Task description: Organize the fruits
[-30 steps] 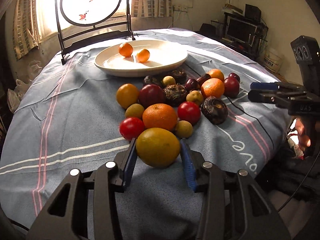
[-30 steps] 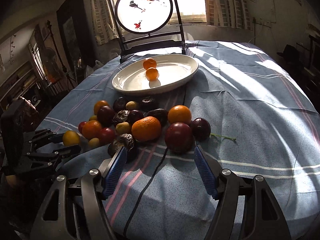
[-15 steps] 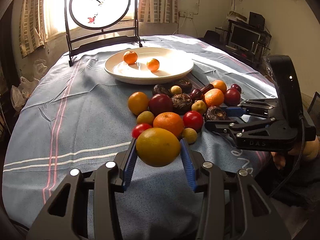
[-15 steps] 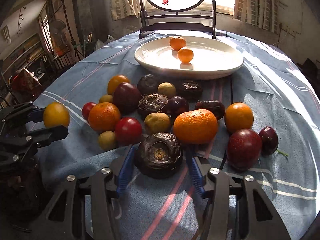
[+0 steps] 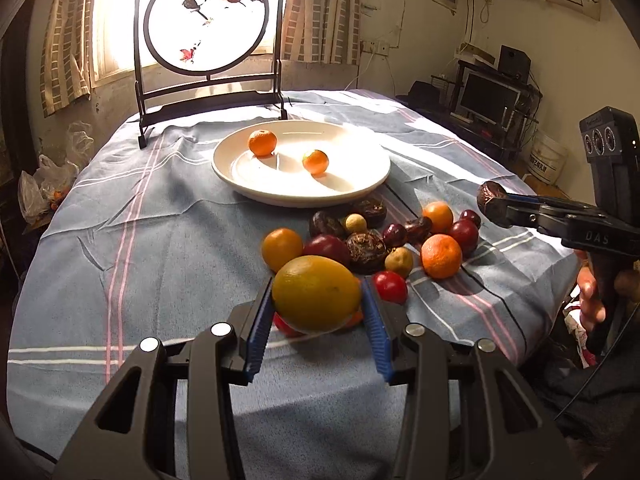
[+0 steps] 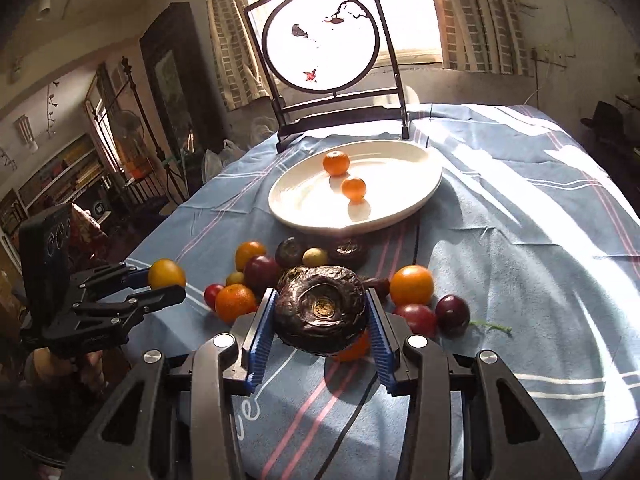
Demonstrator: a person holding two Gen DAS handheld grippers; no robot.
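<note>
My left gripper (image 5: 317,322) is shut on a large yellow-orange citrus fruit (image 5: 316,293) and holds it above the cloth, near the front of the fruit pile (image 5: 372,240). My right gripper (image 6: 320,332) is shut on a dark wrinkled brown fruit (image 6: 321,309) and holds it above the pile (image 6: 304,276). The white plate (image 5: 360,184) beyond the pile holds two small oranges (image 5: 262,142) (image 5: 315,161). The plate also shows in the right wrist view (image 6: 408,208). The right gripper shows at the right of the left wrist view (image 5: 500,210), and the left gripper at the left of the right wrist view (image 6: 164,282).
A blue striped cloth (image 5: 160,240) covers the round table. A dark framed round screen (image 5: 206,20) stands at the table's far edge behind the plate. A black cable (image 6: 352,408) runs across the cloth under the right gripper. Shelves and furniture surround the table.
Both grippers have risen. The left lifted the yellow-orange fruit off the cloth. The right closed on the dark wrinkled fruit and lifted it out of the pile.
</note>
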